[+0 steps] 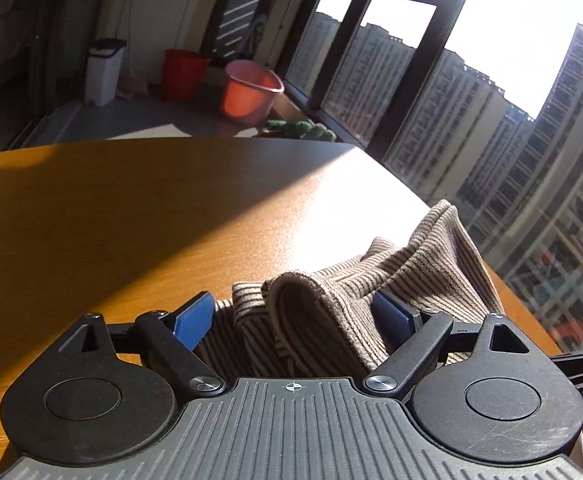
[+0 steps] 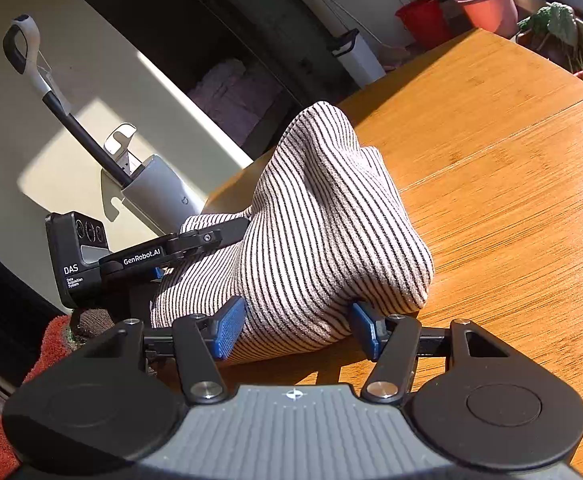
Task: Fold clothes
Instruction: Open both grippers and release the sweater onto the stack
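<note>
A striped knit garment (image 2: 323, 232) lies bunched in a heap on the wooden worktop (image 2: 511, 184), near its edge. The right gripper (image 2: 297, 332) has its blue pads spread to either side of the heap's near end, the cloth between them; whether they press it I cannot tell. The left gripper (image 1: 299, 320) stands wide, folds of the garment lying loose between its pads. Beyond the worktop, a pink bucket (image 1: 249, 92) and a red bucket (image 1: 183, 74) stand on the floor, their contents unseen, beside a white bin (image 1: 103, 70).

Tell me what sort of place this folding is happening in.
Probably a high-rise flat's enclosed balcony or utility corner: apartment towers fill the big windows, plastic buckets and a stick vacuum stand nearby, and the striped garment lies on a wooden table.
</note>
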